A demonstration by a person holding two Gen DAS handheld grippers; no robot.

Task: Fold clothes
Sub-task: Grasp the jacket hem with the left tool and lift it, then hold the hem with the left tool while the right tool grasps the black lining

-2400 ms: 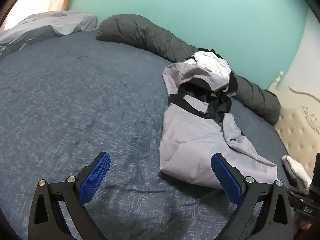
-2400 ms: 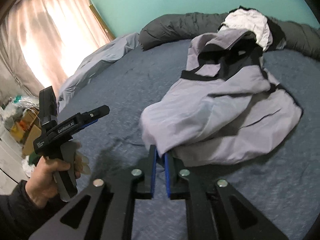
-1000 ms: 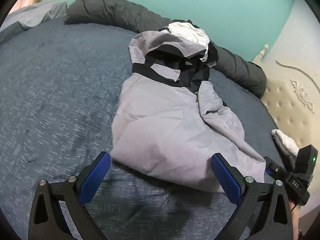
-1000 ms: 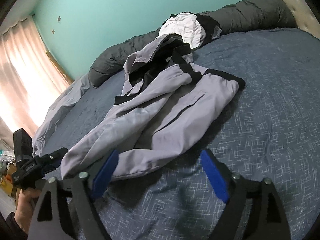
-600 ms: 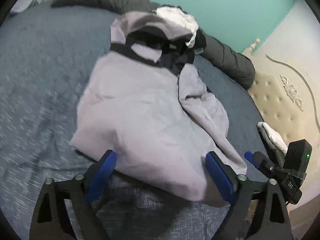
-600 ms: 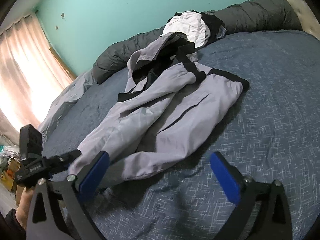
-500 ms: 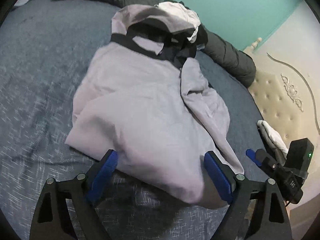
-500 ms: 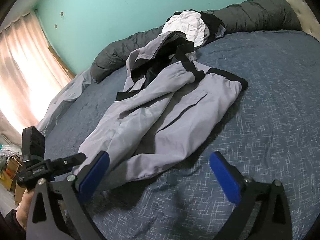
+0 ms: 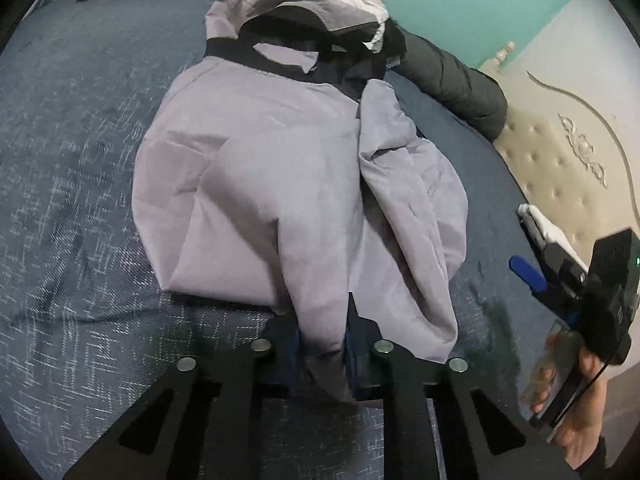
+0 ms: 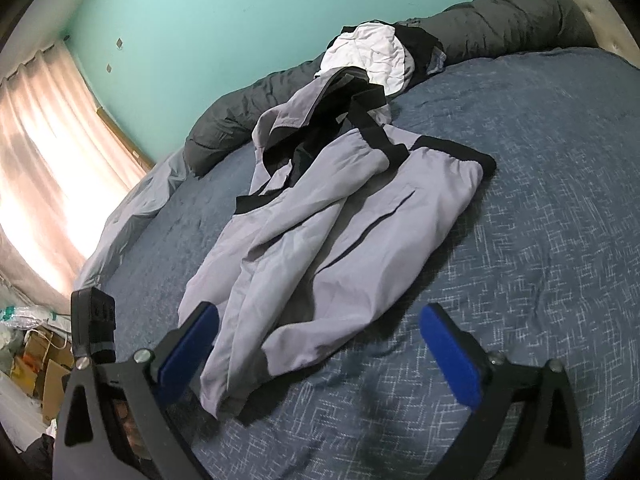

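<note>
A grey jacket with black trim (image 9: 280, 168) lies crumpled on the blue bedspread (image 9: 72, 208); it also shows in the right wrist view (image 10: 340, 232). My left gripper (image 9: 322, 340) is shut on the jacket's near hem and pinches a fold of grey cloth between its blue pads. My right gripper (image 10: 320, 352) is open and empty, its blue pads either side of the jacket's near sleeve end (image 10: 232, 380), just above the bed. It also shows in the left wrist view (image 9: 560, 280) at the far right, held in a hand.
A dark grey rolled duvet (image 10: 500, 20) runs along the far edge by the teal wall, with a white garment (image 10: 372, 56) piled on it. A cream tufted headboard (image 9: 560, 168) is at the right. Curtains and boxes (image 10: 40, 360) stand beyond the bed's left side.
My left gripper moved onto the jacket's hem and closed on it. My right gripper, shut 2.4 s ago, opened and came closer to the sleeve end.
</note>
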